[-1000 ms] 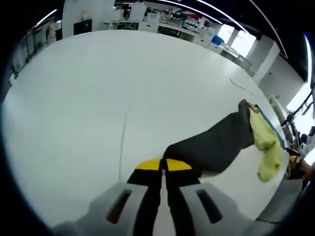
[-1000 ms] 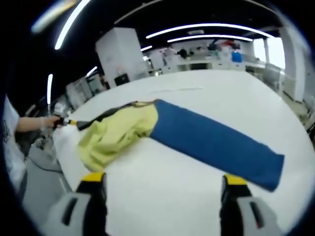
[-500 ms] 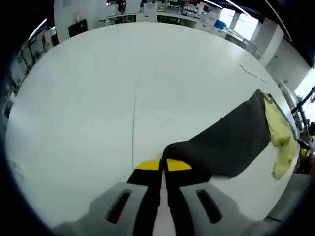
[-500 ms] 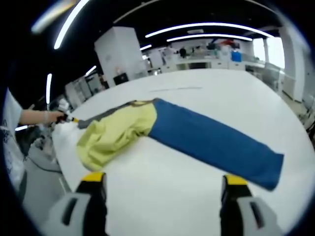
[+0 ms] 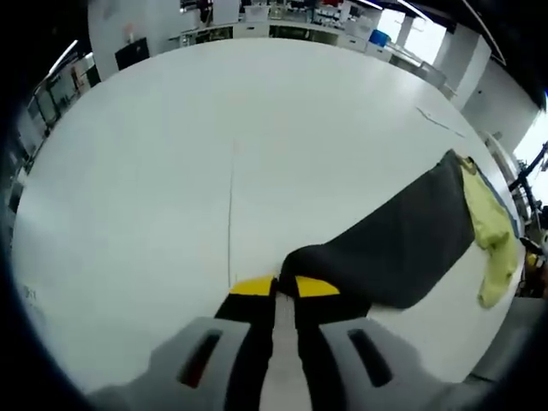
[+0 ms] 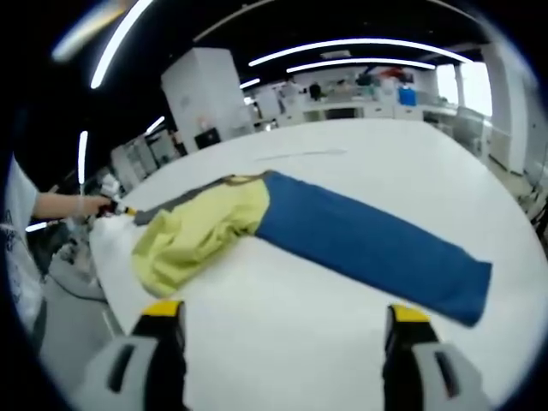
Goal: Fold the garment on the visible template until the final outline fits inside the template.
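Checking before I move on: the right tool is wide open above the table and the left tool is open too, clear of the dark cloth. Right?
Not quite. In the left gripper view the left tool is nearly shut, pinching the dark cloth's edge. The right tool is wide open above the table, as you said.

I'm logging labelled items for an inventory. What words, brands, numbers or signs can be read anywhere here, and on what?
None can be read.
Garment: no print or label shows.
White table: faint marks near its edge, too small and blurred to read.
Background room: too blurred to read anything.

Probably a lab: benches (image 6: 360,107), strip lights (image 6: 360,43).
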{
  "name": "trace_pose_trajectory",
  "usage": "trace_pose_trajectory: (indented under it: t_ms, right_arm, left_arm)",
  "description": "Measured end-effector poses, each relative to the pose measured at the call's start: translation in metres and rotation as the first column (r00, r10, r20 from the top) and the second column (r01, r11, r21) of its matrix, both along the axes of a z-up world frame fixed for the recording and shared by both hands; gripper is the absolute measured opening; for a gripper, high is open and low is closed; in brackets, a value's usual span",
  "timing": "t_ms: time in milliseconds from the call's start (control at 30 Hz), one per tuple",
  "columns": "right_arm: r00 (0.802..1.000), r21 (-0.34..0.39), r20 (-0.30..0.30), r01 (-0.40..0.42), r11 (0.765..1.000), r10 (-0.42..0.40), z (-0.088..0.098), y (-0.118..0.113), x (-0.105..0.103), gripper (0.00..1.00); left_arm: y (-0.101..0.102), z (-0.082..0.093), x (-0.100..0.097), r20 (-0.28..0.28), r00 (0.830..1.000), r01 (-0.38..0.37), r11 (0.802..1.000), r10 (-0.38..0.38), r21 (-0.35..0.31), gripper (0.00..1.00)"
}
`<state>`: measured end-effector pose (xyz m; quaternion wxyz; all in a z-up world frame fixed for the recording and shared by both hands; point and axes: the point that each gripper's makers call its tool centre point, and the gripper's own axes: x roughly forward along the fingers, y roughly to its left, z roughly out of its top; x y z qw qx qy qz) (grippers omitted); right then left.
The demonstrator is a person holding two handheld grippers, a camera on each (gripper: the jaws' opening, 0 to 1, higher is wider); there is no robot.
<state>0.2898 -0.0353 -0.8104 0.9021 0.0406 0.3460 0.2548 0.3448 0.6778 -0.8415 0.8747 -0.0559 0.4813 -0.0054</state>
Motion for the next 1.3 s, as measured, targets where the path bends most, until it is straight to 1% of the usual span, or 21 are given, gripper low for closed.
trace_pose_trajectory:
  t_ms: [67,100,133,167,200,233,267,300,333,367,400,500,533,633,767,900,1100,1167,1233,1267,1300]
  right_arm:
    - [1.000,0.002,0.006,-0.003,1.000,0.003,0.001,0.000,0.001,0.97]
    - [1.000,0.003,0.008,-0.004,1.000,0.004,0.002,0.001,0.001,0.97]
    - [1.000,0.004,0.010,-0.006,1.000,0.006,0.004,0.002,0.002,0.97]
    - [1.000,0.005,0.010,-0.007,1.000,0.007,0.004,0.002,0.002,0.97]
    - [1.000,0.005,0.013,-0.009,1.000,0.009,0.004,0.002,0.003,0.97]
    - [1.000,0.006,0.014,-0.009,1.000,0.009,0.004,0.003,0.003,0.97]
    - [1.000,0.008,0.016,-0.010,1.000,0.010,0.005,0.004,0.003,0.97]
    - [1.000,0.012,0.017,-0.012,1.000,0.012,0.005,0.005,0.003,0.97]
    - [1.000,0.013,0.018,-0.013,1.000,0.013,0.005,0.006,0.003,0.97]
    - [1.000,0.011,0.019,-0.017,1.000,0.017,0.005,0.007,0.002,0.97]
    - [1.000,0.012,0.020,-0.019,1.000,0.018,0.006,0.008,0.002,0.97]
    - [0.999,0.016,0.022,-0.024,1.000,0.024,0.006,0.010,0.002,0.97]
    - [0.999,0.014,0.022,-0.025,1.000,0.025,0.006,0.010,0.002,0.97]
    - [0.999,0.018,0.025,-0.027,0.999,0.027,0.007,0.011,0.002,0.97]
    - [0.999,0.020,0.029,-0.029,0.999,0.029,0.007,0.011,0.002,0.97]
    - [0.999,0.017,0.027,-0.031,0.999,0.031,0.007,0.009,0.003,0.97]
    - [0.999,0.018,0.030,-0.027,0.999,0.026,0.009,0.009,0.002,0.97]
    - [0.999,0.017,0.032,-0.024,1.000,0.023,0.009,0.008,0.003,0.96]
    - [0.999,0.019,0.032,-0.021,1.000,0.021,0.010,0.008,0.002,0.96]
    - [0.999,0.019,0.032,-0.021,1.000,0.020,0.010,0.008,0.002,0.96]
    - [0.999,0.018,0.032,-0.020,1.000,0.019,0.010,0.008,0.002,0.96]
  left_arm:
    - [-0.005,0.003,-0.003,0.015,1.000,0.003,1.000,-0.003,-0.010,0.22]
    - [-0.007,0.003,-0.004,0.017,1.000,0.010,1.000,-0.010,-0.015,0.25]
    - [-0.008,0.003,-0.001,0.020,1.000,0.025,0.999,-0.024,-0.020,0.27]
    - [-0.008,0.002,-0.002,0.012,1.000,0.027,0.999,-0.027,-0.030,0.30]
    - [-0.008,0.002,-0.003,0.013,1.000,0.027,0.999,-0.027,-0.036,0.34]
    - [-0.009,0.004,-0.001,0.043,0.999,0.018,0.999,-0.016,-0.050,0.39]
    - [-0.012,0.007,-0.004,0.052,0.999,0.005,0.998,-0.001,-0.066,0.44]
    - [-0.015,0.008,-0.006,0.056,0.998,-0.007,0.996,0.012,-0.094,0.46]
    - [-0.013,0.008,-0.001,0.061,0.998,-0.008,0.995,0.014,-0.104,0.48]
    - [-0.013,0.009,-0.002,0.064,0.998,-0.005,0.994,0.012,-0.106,0.50]
    - [-0.019,0.010,-0.006,0.074,0.997,0.002,0.994,0.006,-0.113,0.52]
    - [-0.023,0.009,-0.011,0.083,0.996,0.020,0.994,-0.011,-0.111,0.59]
    - [-0.028,0.010,-0.020,0.084,0.996,0.026,0.994,-0.017,-0.111,0.60]
    - [-0.032,0.010,-0.021,0.095,0.995,0.040,0.992,-0.029,-0.117,0.54]
    - [-0.034,0.008,-0.026,0.105,0.994,0.039,0.992,-0.026,-0.124,0.43]
    - [-0.045,0.008,-0.035,0.114,0.993,0.019,0.990,-0.003,-0.140,0.31]
    - [-0.045,0.004,-0.028,0.115,0.992,-0.025,0.984,0.046,-0.176,0.20]
    - [-0.047,0.002,-0.027,0.111,0.992,-0.029,0.983,0.050,-0.183,0.13]
    - [-0.045,0.000,-0.027,0.106,0.993,-0.033,0.987,0.050,-0.158,0.08]
    - [-0.048,-0.003,-0.026,0.099,0.994,-0.037,0.987,0.053,-0.156,0.08]
    - [-0.051,-0.002,-0.026,0.099,0.994,-0.021,0.987,0.037,-0.159,0.08]
